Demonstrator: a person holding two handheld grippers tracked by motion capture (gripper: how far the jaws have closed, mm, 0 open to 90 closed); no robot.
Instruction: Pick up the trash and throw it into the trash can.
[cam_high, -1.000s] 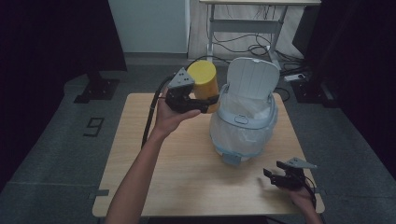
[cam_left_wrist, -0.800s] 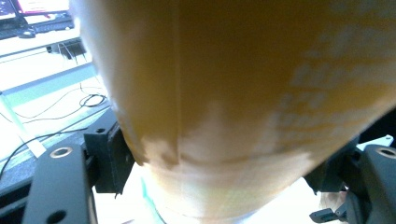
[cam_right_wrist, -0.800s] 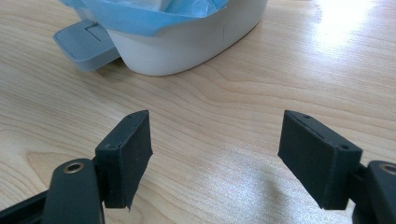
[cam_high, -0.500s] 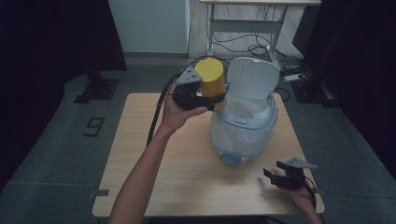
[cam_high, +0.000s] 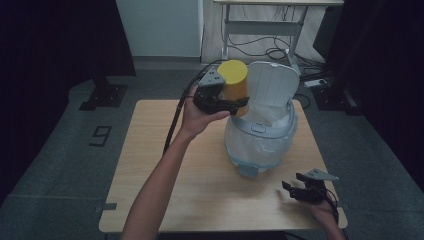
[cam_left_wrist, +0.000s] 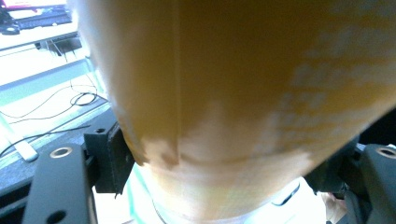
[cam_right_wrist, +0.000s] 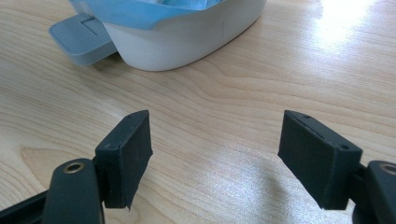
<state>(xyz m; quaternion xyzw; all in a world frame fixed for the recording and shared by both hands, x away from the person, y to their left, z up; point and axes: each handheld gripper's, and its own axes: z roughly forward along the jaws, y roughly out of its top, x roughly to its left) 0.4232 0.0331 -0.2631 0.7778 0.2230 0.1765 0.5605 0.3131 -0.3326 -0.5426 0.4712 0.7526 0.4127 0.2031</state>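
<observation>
The yellow cylindrical canister (cam_high: 234, 85) stood nearly upright, its long axis vertical and its flat top up, raised over the left rim of the white pedal bin (cam_high: 260, 135) with its lid open. It sat between the jaws of the left gripper (cam_high: 231, 103), which clamped its sides. Plain matte yellow, it showed a faint seam. The right gripper (cam_high: 291, 190) rested wide open, holding nothing, at the near right of the wooden table (cam_high: 200, 200).

Recording lab or studio: black curtains (cam_high: 60, 45) at 9 and 3 o'clock, loose cables (cam_high: 260, 47) under a metal-framed desk (cam_high: 280, 10) at 12 o'clock, grey carpet (cam_high: 75, 165).
</observation>
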